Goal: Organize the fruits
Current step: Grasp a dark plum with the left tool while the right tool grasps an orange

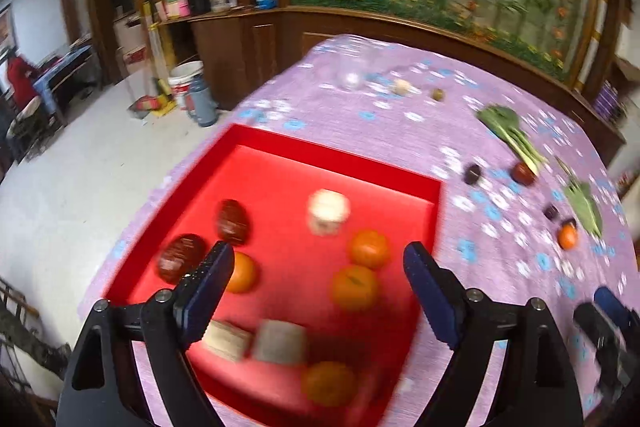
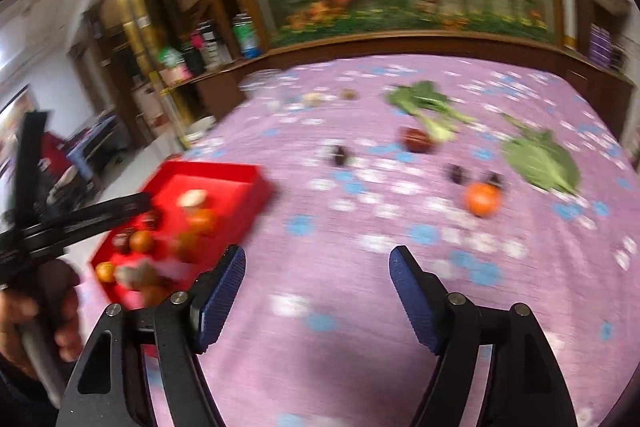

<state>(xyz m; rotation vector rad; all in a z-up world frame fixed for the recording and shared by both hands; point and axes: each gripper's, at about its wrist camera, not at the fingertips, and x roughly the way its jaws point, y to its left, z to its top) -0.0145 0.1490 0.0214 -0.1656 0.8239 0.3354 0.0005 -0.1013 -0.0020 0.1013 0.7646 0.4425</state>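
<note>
Hovering over red tray [image 1: 332,163] at table's left edge, left gripper [image 1: 318,257] fingers apart, nothing between. Tray holds oranges [image 1: 354,287], dark fruits [image 1: 232,221], pale blocks. Right gripper [image 2: 318,261] fingers apart over bare purple floral cloth [image 2: 320,367]. Right view alone shows hand [image 2: 36,319] on left gripper's handle. Loose orange [image 2: 482,199], red fruit [image 2: 416,139], greens [image 2: 540,159] toward far right edge. Blur leaves no writing readable.
</note>
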